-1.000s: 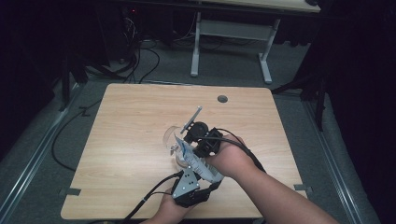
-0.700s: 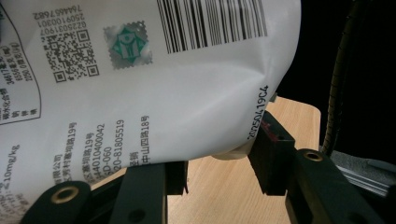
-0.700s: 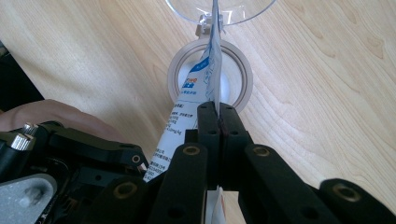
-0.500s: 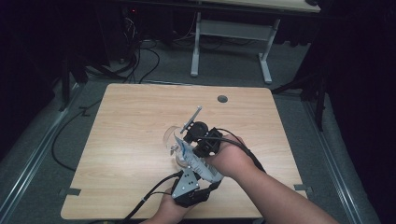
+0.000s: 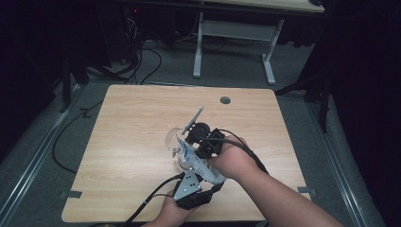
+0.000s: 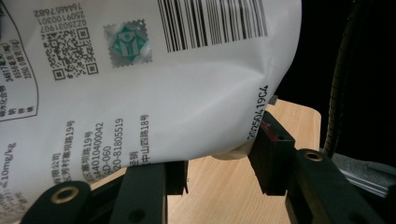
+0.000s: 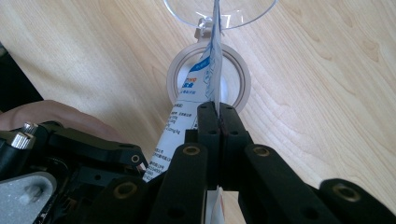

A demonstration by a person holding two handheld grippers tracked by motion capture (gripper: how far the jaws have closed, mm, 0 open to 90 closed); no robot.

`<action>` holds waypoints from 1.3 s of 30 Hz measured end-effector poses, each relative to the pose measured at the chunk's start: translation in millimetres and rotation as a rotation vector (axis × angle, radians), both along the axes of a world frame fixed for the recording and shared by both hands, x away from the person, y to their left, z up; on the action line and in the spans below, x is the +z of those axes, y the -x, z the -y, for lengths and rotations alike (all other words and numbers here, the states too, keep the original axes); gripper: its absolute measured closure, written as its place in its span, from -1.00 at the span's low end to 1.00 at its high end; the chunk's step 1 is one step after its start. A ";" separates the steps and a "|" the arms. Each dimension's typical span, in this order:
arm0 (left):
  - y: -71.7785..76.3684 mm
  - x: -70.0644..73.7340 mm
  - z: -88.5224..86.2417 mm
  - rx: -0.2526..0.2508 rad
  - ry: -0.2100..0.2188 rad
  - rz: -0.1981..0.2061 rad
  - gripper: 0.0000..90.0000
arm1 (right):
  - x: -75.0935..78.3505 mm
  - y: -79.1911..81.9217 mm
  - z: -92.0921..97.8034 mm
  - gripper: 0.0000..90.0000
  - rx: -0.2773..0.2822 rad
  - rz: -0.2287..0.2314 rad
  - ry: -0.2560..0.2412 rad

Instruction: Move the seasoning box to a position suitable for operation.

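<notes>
A white pouch (image 6: 140,84) with a barcode, QR code and blue print is held between both grippers above a wooden table (image 5: 132,123). My left gripper (image 6: 219,158) has its jaws around the pouch's plump lower body, and the right pad touches its side. My right gripper (image 7: 218,112) is shut on the pouch's thin edge (image 7: 212,70). In the high view the pouch (image 5: 189,156) runs from the left gripper (image 5: 187,165) near the front edge up to the right gripper (image 5: 198,138). Its tip points into a clear glass vessel (image 7: 219,9).
A round beige ring (image 7: 243,79) lies on the table under the pouch, beside the clear vessel (image 5: 172,137). A cable hole (image 5: 225,100) sits near the table's far edge. Cables trail off the front edge. A second table's legs (image 5: 198,42) stand beyond.
</notes>
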State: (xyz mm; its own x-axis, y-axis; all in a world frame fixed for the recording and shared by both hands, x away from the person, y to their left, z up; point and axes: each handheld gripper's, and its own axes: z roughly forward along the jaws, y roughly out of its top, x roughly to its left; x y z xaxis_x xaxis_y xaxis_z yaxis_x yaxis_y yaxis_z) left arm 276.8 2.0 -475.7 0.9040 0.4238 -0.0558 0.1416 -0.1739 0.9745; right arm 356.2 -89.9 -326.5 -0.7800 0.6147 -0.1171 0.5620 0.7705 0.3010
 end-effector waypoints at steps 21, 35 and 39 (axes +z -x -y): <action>-5.0 -1.2 2.4 0.011 -0.021 -0.003 0.36 | -3.5 -5.2 -1.8 1.00 -0.001 -0.001 0.018; -6.3 1.7 6.0 0.019 -0.008 -0.011 0.35 | -1.7 -6.5 -0.5 1.00 -0.006 0.009 0.016; -5.8 2.2 6.2 0.019 -0.005 -0.011 0.35 | -1.4 -6.3 -1.0 0.99 -0.006 0.007 0.017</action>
State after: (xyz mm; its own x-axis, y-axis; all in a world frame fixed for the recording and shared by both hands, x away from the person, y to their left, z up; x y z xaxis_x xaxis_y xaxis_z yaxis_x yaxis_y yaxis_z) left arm 282.6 -4.3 -473.5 0.8952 0.4410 -0.0635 0.1555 -0.1758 0.9721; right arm 362.5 -88.9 -327.9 -0.7753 0.6175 -0.1329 0.5647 0.7719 0.2920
